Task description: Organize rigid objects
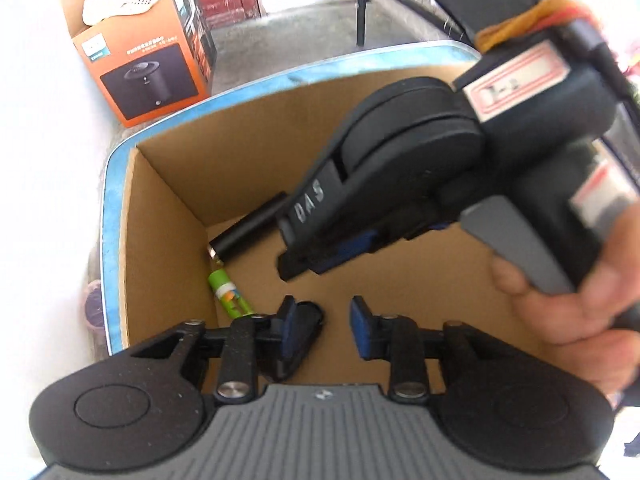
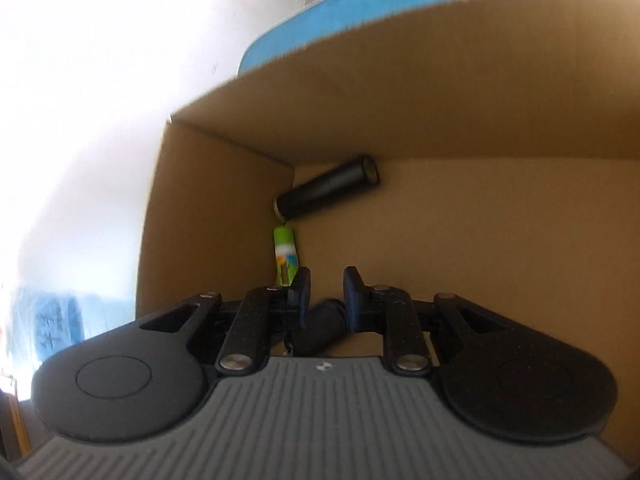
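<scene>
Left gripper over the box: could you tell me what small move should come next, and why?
Probably lift the left gripper clear of the cardboard box: its jaws are open and empty, and the small black object lies on the floor beside one finger.

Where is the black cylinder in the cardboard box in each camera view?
Left wrist view: black cylinder lies left of centre, in the far left corner of the cardboard box, partly hidden by the right tool.
Right wrist view: black cylinder lies just above centre, in that same corner.
Shared landmark: the green tube lies just below the cylinder's near end.
</scene>
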Motion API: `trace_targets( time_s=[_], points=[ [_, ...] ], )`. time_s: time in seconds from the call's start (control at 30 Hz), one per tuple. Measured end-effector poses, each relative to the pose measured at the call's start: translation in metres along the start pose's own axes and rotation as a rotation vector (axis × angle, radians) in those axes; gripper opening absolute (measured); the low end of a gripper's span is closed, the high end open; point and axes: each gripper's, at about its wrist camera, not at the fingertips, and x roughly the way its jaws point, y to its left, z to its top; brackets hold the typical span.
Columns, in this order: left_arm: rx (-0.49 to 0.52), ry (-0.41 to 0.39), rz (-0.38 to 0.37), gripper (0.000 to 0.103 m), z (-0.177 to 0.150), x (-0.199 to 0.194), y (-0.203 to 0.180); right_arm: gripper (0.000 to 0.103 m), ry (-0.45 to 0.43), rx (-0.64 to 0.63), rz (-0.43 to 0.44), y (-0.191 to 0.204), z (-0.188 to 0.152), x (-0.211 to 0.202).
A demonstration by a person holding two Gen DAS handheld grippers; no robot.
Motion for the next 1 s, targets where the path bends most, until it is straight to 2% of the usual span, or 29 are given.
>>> trace_targets(
  time_s=[0.17,0.27,0.33,0.43,0.5,0.6,0.73,0.83,1.0],
  points=[
    [-0.023,-0.101,-0.028,0.043,-0.012,-0.032,-0.004,0.027,-0.1,-0.027,0.033,0.002,-0.013,-0.037],
    [-0.026,-0.178,-0.048,0.048,-0.03,-0.064,-0.008,0.029,-0.189,-0.063,0.07,0.005,-0.037,-0.078],
    [-0.022,-0.24,-0.059,0.052,-0.04,-0.087,-0.011,0.03,-0.266,-0.08,0.121,0.005,-0.061,-0.111],
    [-0.031,-0.323,-0.076,0.062,-0.065,-0.121,-0.016,0.033,-0.377,-0.11,0.175,0.0,-0.108,-0.159],
    [-0.036,-0.362,-0.098,0.066,-0.083,-0.138,-0.018,0.041,-0.451,-0.141,0.173,-0.005,-0.143,-0.188],
    [-0.044,-0.384,-0.132,0.07,-0.107,-0.148,-0.025,0.043,-0.519,-0.158,0.141,-0.018,-0.193,-0.209],
    [-0.044,-0.35,-0.198,0.071,-0.14,-0.137,-0.043,0.044,-0.506,-0.112,0.11,-0.042,-0.243,-0.211],
    [-0.052,-0.302,-0.234,0.071,-0.168,-0.118,-0.059,0.044,-0.461,-0.088,0.072,-0.05,-0.27,-0.182],
    [0.01,-0.254,-0.169,0.071,-0.204,-0.091,-0.093,0.043,-0.397,-0.149,-0.05,-0.042,-0.291,-0.126]
  ],
)
